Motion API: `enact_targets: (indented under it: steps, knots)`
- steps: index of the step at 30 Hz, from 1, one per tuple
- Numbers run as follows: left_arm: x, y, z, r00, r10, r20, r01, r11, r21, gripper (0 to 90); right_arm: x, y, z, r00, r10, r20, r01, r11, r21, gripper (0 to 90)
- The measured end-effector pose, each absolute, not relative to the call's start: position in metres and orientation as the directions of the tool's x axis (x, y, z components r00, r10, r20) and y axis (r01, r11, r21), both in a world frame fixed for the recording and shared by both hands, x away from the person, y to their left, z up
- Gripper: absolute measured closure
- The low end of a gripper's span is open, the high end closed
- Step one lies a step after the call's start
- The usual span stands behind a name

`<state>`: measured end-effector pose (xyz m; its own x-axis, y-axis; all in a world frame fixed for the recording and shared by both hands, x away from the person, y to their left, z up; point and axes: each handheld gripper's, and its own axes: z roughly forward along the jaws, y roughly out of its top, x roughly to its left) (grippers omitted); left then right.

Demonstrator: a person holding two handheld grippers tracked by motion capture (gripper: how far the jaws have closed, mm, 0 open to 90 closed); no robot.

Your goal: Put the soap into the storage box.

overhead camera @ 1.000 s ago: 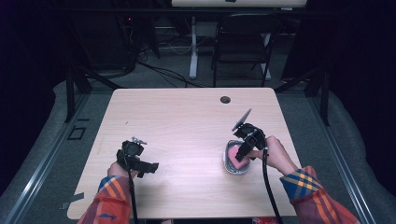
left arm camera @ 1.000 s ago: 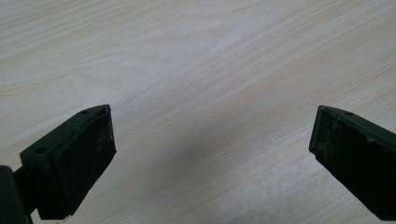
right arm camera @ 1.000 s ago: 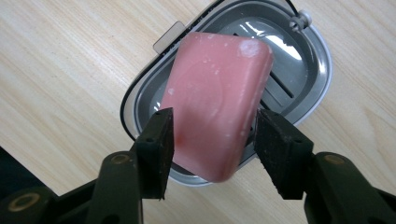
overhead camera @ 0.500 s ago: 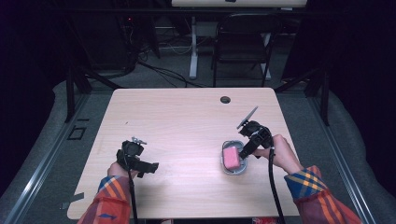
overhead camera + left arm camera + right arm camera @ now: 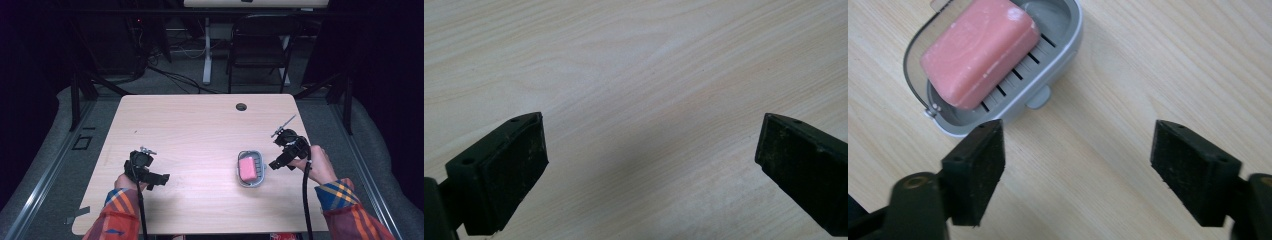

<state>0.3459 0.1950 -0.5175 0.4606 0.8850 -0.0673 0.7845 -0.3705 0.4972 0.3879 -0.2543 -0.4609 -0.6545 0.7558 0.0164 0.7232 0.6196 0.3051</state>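
Observation:
A pink soap bar (image 5: pixel 247 168) (image 5: pixel 979 52) lies in a grey slotted soap dish (image 5: pixel 258 175) (image 5: pixel 1060 45) on the right half of the wooden table (image 5: pixel 200 130). My right gripper (image 5: pixel 274 165) (image 5: pixel 1075 172) hangs just right of the dish. Its jaws have just been opening and stand apart with nothing between them, above bare wood. My left gripper (image 5: pixel 161 179) (image 5: pixel 649 165) rests near the table's front left, open, its jaws wide over plain tabletop.
A round cable hole (image 5: pixel 241 106) sits near the table's far edge. Behind the table stand a dark chair (image 5: pixel 260 45) and a white desk leg (image 5: pixel 206 50) with cables on the floor. A black cable (image 5: pixel 305 200) trails from the right gripper.
The right gripper has drawn back to the right from the soap dish and its jaws have opened, leaving the soap in the dish. The left gripper has stayed where it was.

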Motion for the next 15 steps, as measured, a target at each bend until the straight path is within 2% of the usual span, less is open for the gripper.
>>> enact_targets:
  steps: [6, 10, 11, 15]
  knots:
    - [0.346, 0.195, -0.517, 0.461, 0.885, -0.065, 0.784, -0.371, 0.497, 0.2, 0.384, -0.267, -0.463, -0.663, 0.748, -0.009, 0.707, 0.631, 0.32, 10.0]
    - [0.346, 0.195, -0.517, 0.459, 0.886, -0.066, 0.785, -0.369, 0.497, 0.2, 0.38, -0.278, -0.47, -0.631, 0.776, 0.018, 0.731, 0.586, 0.349, 7.0]
    - [0.346, 0.195, -0.517, 0.459, 0.886, -0.066, 0.785, -0.37, 0.497, 0.2, 0.381, -0.281, -0.469, -0.642, 0.767, 0.012, 0.729, 0.605, 0.321, 6.6]
    - [0.346, 0.195, -0.518, 0.459, 0.886, -0.065, 0.784, -0.37, 0.498, 0.2, 0.379, -0.296, -0.475, -0.614, 0.789, 0.028, 0.754, 0.576, 0.315, 2.7]
